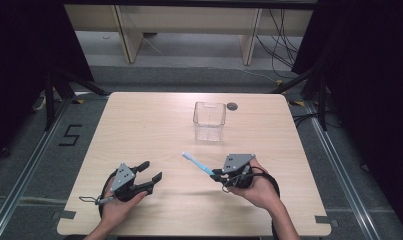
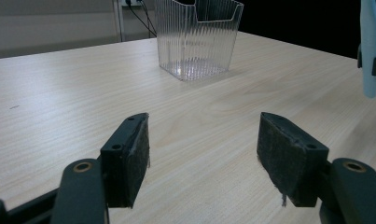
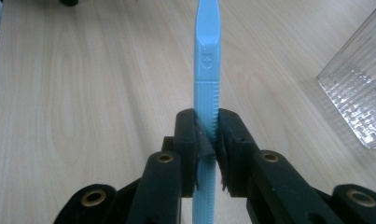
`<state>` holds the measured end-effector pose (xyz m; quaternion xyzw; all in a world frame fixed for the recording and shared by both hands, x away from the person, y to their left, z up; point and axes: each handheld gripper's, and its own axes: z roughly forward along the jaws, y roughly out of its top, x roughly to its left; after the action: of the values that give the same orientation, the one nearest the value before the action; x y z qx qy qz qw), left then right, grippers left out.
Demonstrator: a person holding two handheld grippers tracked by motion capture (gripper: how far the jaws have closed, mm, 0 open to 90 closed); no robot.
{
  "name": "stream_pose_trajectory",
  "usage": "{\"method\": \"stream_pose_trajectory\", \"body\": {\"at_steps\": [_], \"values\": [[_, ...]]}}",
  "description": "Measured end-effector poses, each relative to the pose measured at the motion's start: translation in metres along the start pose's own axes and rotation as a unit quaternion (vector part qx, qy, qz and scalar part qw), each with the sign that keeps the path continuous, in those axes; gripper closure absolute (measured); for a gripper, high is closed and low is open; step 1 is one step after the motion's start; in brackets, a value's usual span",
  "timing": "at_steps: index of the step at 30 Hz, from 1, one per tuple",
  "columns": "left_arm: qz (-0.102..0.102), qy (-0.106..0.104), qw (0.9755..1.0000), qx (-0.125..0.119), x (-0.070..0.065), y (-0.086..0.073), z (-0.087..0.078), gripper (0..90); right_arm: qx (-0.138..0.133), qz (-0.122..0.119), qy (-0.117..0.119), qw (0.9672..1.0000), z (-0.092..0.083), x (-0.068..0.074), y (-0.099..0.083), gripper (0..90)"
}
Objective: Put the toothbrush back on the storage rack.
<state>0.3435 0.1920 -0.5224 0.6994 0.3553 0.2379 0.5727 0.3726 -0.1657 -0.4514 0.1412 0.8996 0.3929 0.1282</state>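
R gripper point(image 3: 205, 140) clamps blue toothbrush point(image 3: 205, 70)

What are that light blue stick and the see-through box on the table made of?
The light blue stick looks like moulded plastic: matte, uniform colour, with fine ridges and an embossed mark. The see-through box seems to be clear rigid plastic, glossy and ribbed with fine vertical lines; glass is less likely, but the look leaves it open.

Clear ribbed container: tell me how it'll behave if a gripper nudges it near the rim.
The clear ribbed container looks thin-walled and empty, so probably light; a nudge would likely slide it across the smooth table. It stands taller than its base, so a high push might tip it. Its thin walls may flex.
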Motion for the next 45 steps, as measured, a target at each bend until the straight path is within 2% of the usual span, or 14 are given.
{"method": "stream_pose_trajectory", "body": {"at_steps": [6,8,13,17,26,27,30,31,33,35,37,39,41,45], "values": [[-0.001,-0.001,1.0000,0.000,0.000,0.000,0.000,34.3,-0.019,0.011,-0.012,0.9997,0.003,0.000,-0.004,79.2],[-0.001,-0.001,1.0000,0.000,0.000,0.000,0.000,34.3,-0.030,0.007,-0.019,0.9993,0.003,-0.001,-0.004,79.2],[-0.004,-0.005,0.9999,-0.008,0.001,-0.001,0.001,34.3,-0.068,0.028,-0.029,0.9969,0.006,0.002,-0.007,79.2],[-0.004,-0.006,0.9999,-0.009,0.001,-0.001,0.001,34.3,-0.103,0.047,-0.033,0.9930,0.009,0.003,-0.012,79.2],[-0.003,-0.002,1.0000,-0.001,0.001,0.000,0.000,34.4,-0.146,0.062,-0.056,0.9858,0.011,0.003,-0.018,79.2],[-0.004,-0.006,0.9999,-0.009,0.001,-0.001,0.001,34.4,-0.153,0.073,-0.056,0.9839,0.012,0.004,-0.018,79.2],[-0.004,-0.003,1.0000,0.001,0.001,0.000,0.000,34.4,-0.177,0.088,-0.057,0.9786,0.015,0.005,-0.020,79.2],[-0.005,-0.003,1.0000,0.001,0.001,0.000,0.000,34.5,-0.179,0.086,-0.076,0.9772,0.014,0.005,-0.021,79.2],[-0.008,-0.005,1.0000,0.000,0.001,0.000,0.000,34.7,-0.183,0.099,-0.074,0.9753,0.016,0.006,-0.021,79.2],[-0.014,-0.016,0.9997,-0.007,0.002,0.000,0.001,36.5,-0.184,0.113,-0.068,0.9740,0.017,0.007,-0.022,79.1],[-0.024,-0.017,0.9996,-0.001,0.002,0.002,0.000,37.4,-0.192,0.103,-0.081,0.9727,0.018,0.006,-0.022,79.1],[-0.027,-0.024,0.9993,-0.012,0.001,0.007,0.001,37.6,-0.193,0.104,-0.082,0.9722,0.018,0.006,-0.021,79.1],[-0.034,-0.030,0.9988,-0.019,-0.001,0.014,0.000,37.6,-0.202,0.104,-0.093,0.9694,0.020,0.006,-0.020,79.1],[-0.037,-0.052,0.9976,-0.029,-0.006,0.032,0.003,37.9,-0.204,0.117,-0.078,0.9687,0.022,0.009,-0.018,79.1]]}}
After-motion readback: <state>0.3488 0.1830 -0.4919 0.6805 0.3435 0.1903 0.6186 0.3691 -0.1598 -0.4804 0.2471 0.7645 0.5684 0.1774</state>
